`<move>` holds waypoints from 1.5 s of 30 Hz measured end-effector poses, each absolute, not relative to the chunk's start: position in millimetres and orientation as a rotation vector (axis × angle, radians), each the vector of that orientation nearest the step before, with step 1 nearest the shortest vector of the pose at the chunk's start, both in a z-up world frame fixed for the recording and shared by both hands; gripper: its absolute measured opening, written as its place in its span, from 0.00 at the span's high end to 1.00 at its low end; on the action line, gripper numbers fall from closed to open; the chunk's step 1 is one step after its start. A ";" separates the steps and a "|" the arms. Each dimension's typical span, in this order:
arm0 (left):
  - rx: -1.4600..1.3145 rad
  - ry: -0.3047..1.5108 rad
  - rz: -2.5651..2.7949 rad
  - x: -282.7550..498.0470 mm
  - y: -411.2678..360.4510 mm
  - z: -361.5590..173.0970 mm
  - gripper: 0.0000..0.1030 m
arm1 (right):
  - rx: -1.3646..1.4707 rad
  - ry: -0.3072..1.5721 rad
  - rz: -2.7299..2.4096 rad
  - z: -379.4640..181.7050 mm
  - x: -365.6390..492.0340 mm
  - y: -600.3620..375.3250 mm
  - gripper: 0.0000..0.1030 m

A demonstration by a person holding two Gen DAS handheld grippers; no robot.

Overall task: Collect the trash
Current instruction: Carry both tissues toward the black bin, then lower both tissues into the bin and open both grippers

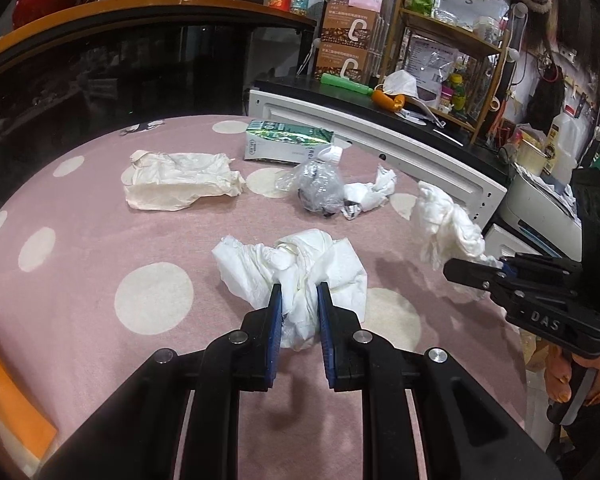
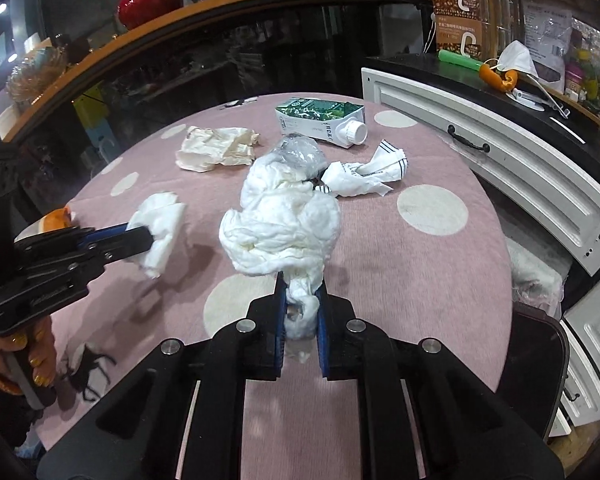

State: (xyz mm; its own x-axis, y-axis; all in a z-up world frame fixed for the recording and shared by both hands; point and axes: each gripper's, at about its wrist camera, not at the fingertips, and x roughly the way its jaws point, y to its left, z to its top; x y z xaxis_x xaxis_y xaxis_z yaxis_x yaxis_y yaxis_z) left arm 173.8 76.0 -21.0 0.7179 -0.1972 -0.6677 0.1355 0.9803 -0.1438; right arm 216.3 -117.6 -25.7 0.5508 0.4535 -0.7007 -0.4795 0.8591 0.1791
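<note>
A round table with a pink dotted cloth [image 1: 100, 240] bears the trash. My left gripper [image 1: 299, 286] is shut on a crumpled white tissue [image 1: 300, 256], held low over the cloth. The right wrist view shows that gripper [image 2: 150, 236] from the side with its tissue [image 2: 160, 224]. My right gripper [image 2: 302, 282] is shut on a bigger white tissue wad [image 2: 280, 220], lifted off the table. It also appears at the right of the left wrist view, the right gripper [image 1: 456, 270] under its wad [image 1: 448, 220]. A green carton [image 1: 288, 142], a beige paper bag [image 1: 180, 180], a crushed clear plastic bottle [image 1: 316, 184] and a striped wrapper [image 1: 370, 192] lie farther back.
A white cabinet with drawers [image 2: 500, 152] curves along the table's right side, cluttered on top. A dark glass counter [image 1: 140, 72] stands behind the table. A hand [image 1: 560, 376] grips the right gripper's handle. An orange sheet [image 1: 8, 392] lies at the near left edge.
</note>
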 end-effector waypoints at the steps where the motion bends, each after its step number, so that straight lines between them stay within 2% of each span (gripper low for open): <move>1: -0.083 0.745 -0.191 171.1 72.5 -20.0 0.83 | -0.025 0.812 0.556 -23.3 208.3 -123.2 0.87; 14: -0.068 0.729 -0.277 141.5 28.5 -15.1 0.83 | 0.030 0.776 0.529 -17.2 145.7 -183.1 0.87; 27: -0.019 0.694 -0.413 124.8 -36.6 -2.8 0.83 | 0.087 0.782 0.365 -23.3 117.6 -268.0 0.87; 33: 0.004 0.685 -0.473 125.3 -68.8 0.0 0.83 | 0.126 0.856 0.258 -52.8 134.6 -305.7 0.87; 45: 0.040 0.669 -0.557 124.0 -111.3 4.5 0.83 | 0.205 1.119 0.131 -157.3 206.0 -338.5 0.87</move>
